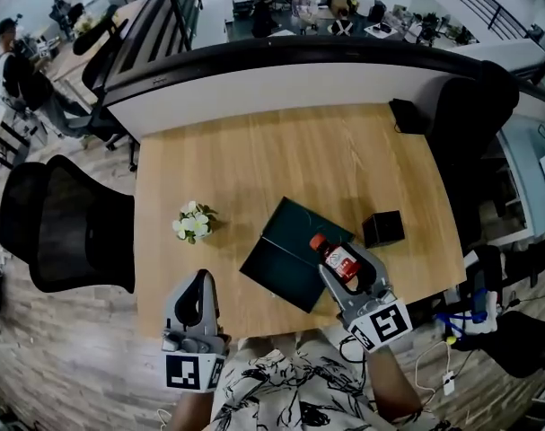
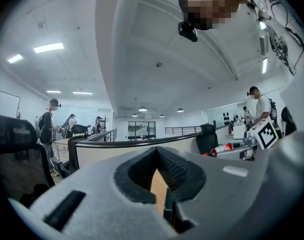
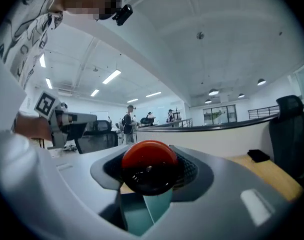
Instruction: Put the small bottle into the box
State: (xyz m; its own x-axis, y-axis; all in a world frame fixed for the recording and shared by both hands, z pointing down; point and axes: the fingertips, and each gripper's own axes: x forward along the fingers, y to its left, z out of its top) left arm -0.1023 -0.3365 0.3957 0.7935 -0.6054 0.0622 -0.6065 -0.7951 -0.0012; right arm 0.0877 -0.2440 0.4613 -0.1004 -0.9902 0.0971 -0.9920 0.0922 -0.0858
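Nearest the person, the left gripper [image 1: 203, 282] hangs low over the near edge of the desk [image 1: 254, 160], pointing roughly level and away from the body. Its jaws are closed together on nothing, and only a sliver of desk shows through the gap in its own view. The right gripper [image 1: 348, 268] is a little farther out, also close to level with a slight downward tip. It is clenched around the small bottle [image 1: 341, 259], gripping the body, with the red cap leading away from the person. The cap end reaches over the near right edge of the dark teal box [image 1: 281, 263], which lies open on the desk in what look like two flat halves. I cannot tell which half is the tray. In the right gripper view, teal shows directly under the bottle. The step in hand looks like the lowering. To do it well, carry the bottle fully over one open half and keep it lying flat. Hold the squeeze until it rests on the lining, then let the jaws part and draw straight back. The idle left gripper could steady the box. Just beyond the bottle sits a small black cube [image 1: 382, 228], and to the left a sprig of white flowers [image 1: 193, 222]. A black pouch [image 1: 407, 116] lies at the desk's far corner.
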